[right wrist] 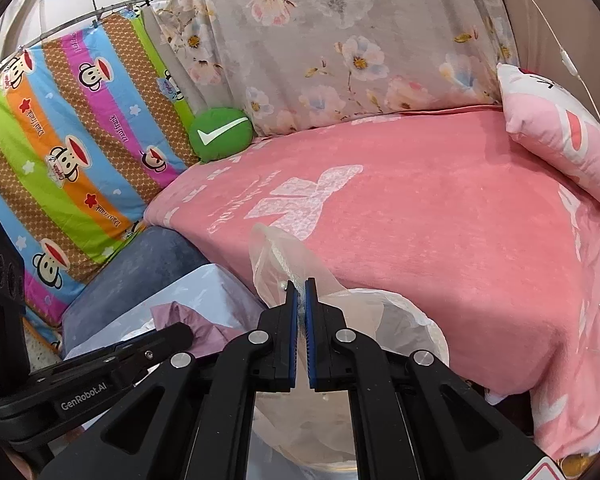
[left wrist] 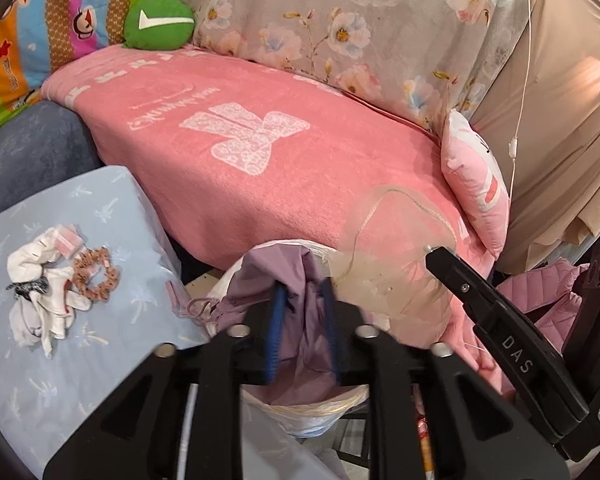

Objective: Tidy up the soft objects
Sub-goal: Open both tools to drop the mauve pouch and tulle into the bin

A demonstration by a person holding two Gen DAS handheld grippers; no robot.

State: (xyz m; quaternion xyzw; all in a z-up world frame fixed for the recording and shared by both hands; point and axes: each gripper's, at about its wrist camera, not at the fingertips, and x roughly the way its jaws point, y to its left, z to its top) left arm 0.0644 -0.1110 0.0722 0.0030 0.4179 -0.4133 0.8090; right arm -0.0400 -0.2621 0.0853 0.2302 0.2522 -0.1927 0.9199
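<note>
A lilac cloth hangs bunched between the blue pads of my left gripper, which is shut on it. It sits over the mouth of a translucent drawstring bag. In the left wrist view, my right gripper reaches in from the right at the bag's white cord. The right wrist view shows the right gripper shut on the bag's edge and cord. There the lilac cloth lies lower left, beside the left gripper.
A pink blanket covers the sofa seat ahead. A green check-mark cushion sits at its back left and a pink pillow at its right. On a pale blue cushion lie white cloths and a brown scrunchie.
</note>
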